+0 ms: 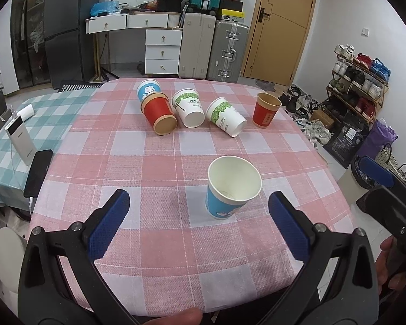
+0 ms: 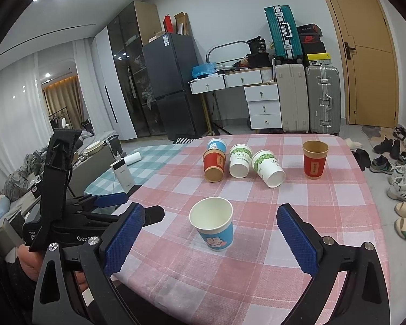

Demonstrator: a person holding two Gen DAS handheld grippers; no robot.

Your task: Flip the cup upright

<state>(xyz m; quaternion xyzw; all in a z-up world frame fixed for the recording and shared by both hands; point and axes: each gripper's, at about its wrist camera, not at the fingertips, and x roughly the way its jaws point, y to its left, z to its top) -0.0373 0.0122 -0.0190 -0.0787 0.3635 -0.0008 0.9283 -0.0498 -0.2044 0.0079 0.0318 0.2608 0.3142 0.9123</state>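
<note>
A blue cartoon paper cup (image 1: 231, 189) stands upright on the pink checked tablecloth (image 1: 154, 168), just beyond my open, empty left gripper (image 1: 200, 224). It also shows in the right wrist view (image 2: 213, 223), between and beyond the pads of my open, empty right gripper (image 2: 212, 238). At the far side a red cup (image 1: 159, 115), two white-green cups (image 1: 189, 108) (image 1: 226, 116) and another blue cup (image 1: 148, 89) lie on their sides. A red cup (image 1: 266, 109) stands upright at the far right.
A power bank (image 1: 20, 135) and a phone (image 1: 38, 173) lie on the teal cloth at the left. The table's right edge drops to the floor, with shoes (image 2: 403, 189) beyond. The left gripper's body (image 2: 75, 211) sits left of my right gripper.
</note>
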